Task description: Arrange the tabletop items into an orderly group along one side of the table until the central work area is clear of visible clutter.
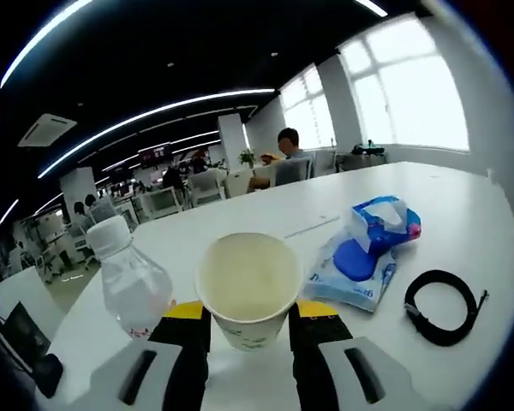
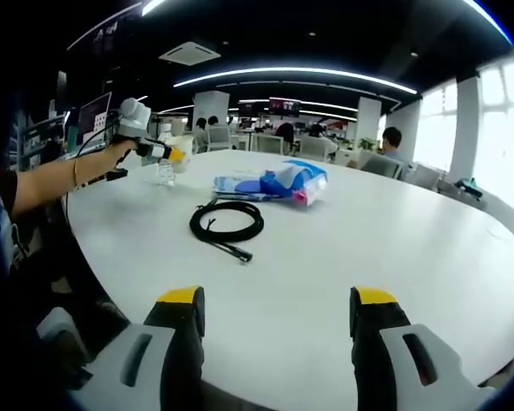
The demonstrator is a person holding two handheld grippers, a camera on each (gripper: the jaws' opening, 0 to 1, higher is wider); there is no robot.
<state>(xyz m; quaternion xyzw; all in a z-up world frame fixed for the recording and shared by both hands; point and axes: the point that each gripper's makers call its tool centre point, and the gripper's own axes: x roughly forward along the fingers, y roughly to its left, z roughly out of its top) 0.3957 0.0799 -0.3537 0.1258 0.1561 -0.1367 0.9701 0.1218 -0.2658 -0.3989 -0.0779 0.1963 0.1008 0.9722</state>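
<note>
The left hand-held gripper (image 1: 248,330) is pinching a paper cup (image 1: 248,289) low on its wall, one jaw on either side, the open mouth facing the camera and looking empty. Being thin and light, the cup is likely to crush if squeezed harder, so a gentle hold near the stiffer base seems wisest. Just left of that gripper a clear bottle (image 1: 130,278) with a white cap is standing upright, touching or nearly touching the cup; smooth plastic, probably slippery, best taken around the body. Ahead and to the right a blue wipes pack (image 1: 365,253) is lying flat, soft and yielding, easiest gripped at an edge. Further right a black cable (image 1: 441,306) is sitting coiled in a loop, limp and apt to uncoil when lifted. The right hand-held gripper (image 2: 274,342) is hovering over bare counter (image 2: 394,248) with its jaws spread wide and holding nothing; ahead of it the cable is lying nearest, the wipes pack beyond, and the left gripper is working at the far left, held by a person's hand (image 2: 120,152). The counter is white, smooth and rounded. Beyond it an open office is stretching away, with seated people, ceiling light strips and bright windows.
</note>
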